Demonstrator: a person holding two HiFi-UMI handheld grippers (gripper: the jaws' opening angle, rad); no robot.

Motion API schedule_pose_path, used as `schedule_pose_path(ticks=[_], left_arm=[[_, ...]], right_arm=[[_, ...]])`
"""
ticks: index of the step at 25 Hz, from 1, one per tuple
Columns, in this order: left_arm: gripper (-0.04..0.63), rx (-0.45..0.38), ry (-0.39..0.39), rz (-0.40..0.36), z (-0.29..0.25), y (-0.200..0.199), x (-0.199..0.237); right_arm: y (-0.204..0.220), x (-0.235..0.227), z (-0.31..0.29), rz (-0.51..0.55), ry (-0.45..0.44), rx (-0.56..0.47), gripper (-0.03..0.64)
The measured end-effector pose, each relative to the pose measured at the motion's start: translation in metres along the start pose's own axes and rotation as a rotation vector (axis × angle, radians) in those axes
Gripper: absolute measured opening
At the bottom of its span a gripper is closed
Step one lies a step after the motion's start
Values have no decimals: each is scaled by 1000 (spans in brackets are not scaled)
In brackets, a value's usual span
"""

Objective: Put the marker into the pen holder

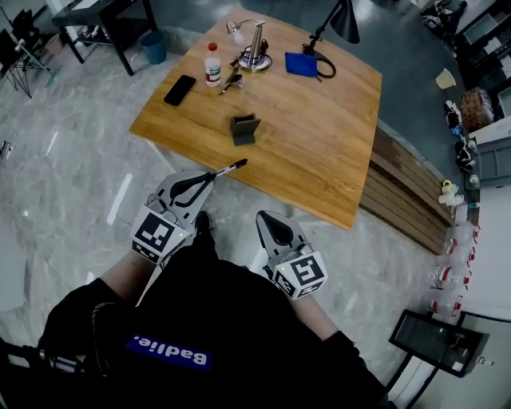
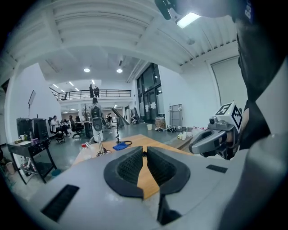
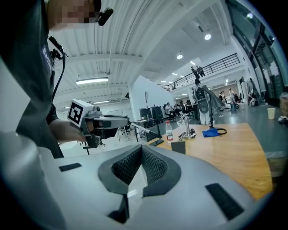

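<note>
Closest in, the grey left gripper [image 1: 209, 179] is clamped on a slim black marker with a pale tip [image 1: 231, 167]. The marker pokes forward out of the jaw tips and is held in the air, ending right about at the near edge of the light wooden counter [image 1: 319, 160] in the head view. Funny thing: the left gripper view [image 2: 145, 152] only shows its jaws pinched together at the tips with a small dark bit between them, and the marker itself can't really be made out. The right gripper view catches it side-on, sticking out of the left gripper [image 3: 127, 122] as a thin dark rod [image 3: 146, 130].

The grey right gripper [image 1: 265, 217] sits just beside it, a bit lower, over the floor. Its own view [image 3: 141, 148] shows the jaws together at the tips with nothing in them.

Further out, the small dark grey pen holder [image 1: 245, 128] stands on the counter, well apart from the marker. The right gripper view shows it [image 3: 178, 147]; the left gripper view doesn't.

Towards the far side there's a flat black phone [image 1: 180, 89], a clear plastic bottle with a red cap [image 1: 212, 65], a silver metal stand [image 1: 255, 46], a blue pouch [image 1: 302, 64] and a black desk lamp [image 1: 343, 20].
</note>
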State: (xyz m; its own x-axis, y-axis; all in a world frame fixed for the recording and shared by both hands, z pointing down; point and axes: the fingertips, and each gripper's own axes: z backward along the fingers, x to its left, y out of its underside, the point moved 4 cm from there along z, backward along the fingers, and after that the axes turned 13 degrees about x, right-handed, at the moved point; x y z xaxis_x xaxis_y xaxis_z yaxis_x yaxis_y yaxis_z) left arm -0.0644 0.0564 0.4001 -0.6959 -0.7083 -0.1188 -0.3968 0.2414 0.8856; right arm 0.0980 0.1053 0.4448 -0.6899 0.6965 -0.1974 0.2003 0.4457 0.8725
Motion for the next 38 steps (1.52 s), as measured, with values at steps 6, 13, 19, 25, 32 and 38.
schedule_pose_path(ticks=[6, 13, 19, 25, 32, 38], left_arm=[[38, -26, 79, -33, -46, -14, 76], [38, -23, 160, -89, -95, -22, 143], [38, 42, 162, -85, -132, -12, 160], [38, 145, 143, -48, -166, 7, 161], [38, 259, 150, -9, -209, 37, 164], [38, 325, 202, 3, -242, 58, 165]], right_arm=[[-40, -36, -55, -36, 80, 14, 6], [-74, -59, -106, -67, 145, 16, 6], [-87, -86, -121, -50, 134, 23, 6], [-94, -114, -117, -44, 109, 19, 6], [-91, -140, -105, -49, 100, 41, 6], [-83, -153, -100, -73, 105, 66, 6]])
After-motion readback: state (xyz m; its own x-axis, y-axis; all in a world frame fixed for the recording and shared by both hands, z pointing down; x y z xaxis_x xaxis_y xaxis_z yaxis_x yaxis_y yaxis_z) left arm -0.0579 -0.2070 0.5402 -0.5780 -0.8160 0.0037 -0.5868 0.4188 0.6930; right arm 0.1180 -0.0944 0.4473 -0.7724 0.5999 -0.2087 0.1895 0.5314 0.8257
